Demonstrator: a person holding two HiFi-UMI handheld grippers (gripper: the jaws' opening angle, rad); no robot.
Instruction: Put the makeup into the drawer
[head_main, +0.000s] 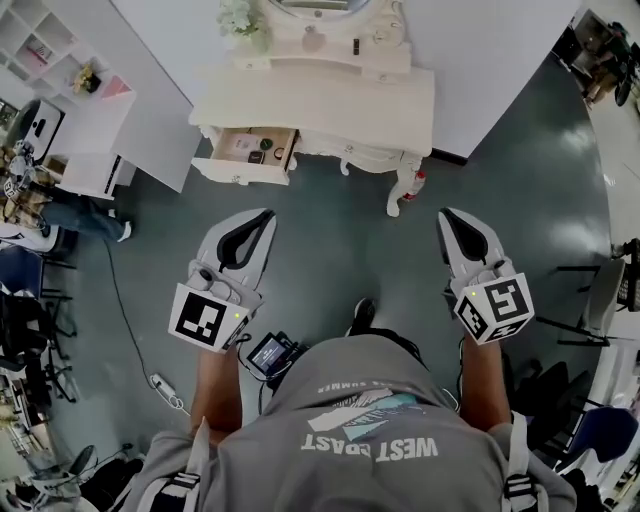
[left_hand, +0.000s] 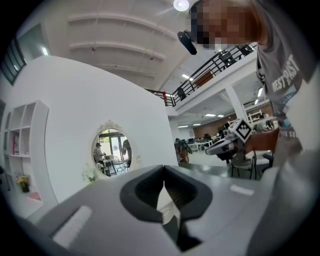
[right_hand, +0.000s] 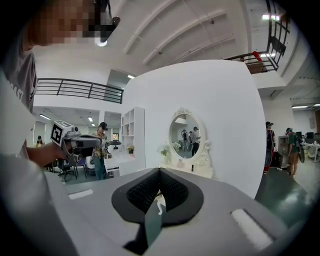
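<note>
Head view shows left tool (head_main: 266, 214) and right tool (head_main: 446, 214) closed, empty; small dark makeup (head_main: 257, 156) in open drawer (head_main: 232, 173).

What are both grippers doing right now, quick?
Left gripper: jaws closed, holding nothing.
Right gripper: jaws closed, holding nothing.

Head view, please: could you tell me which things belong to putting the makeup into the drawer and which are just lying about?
Belongs to the job: drawer, open, with small items inside; dressing table; left gripper and right gripper, both shut and empty.
Just lying about: bottle by the table leg; power strip on the floor; flowers; shelves.
</note>
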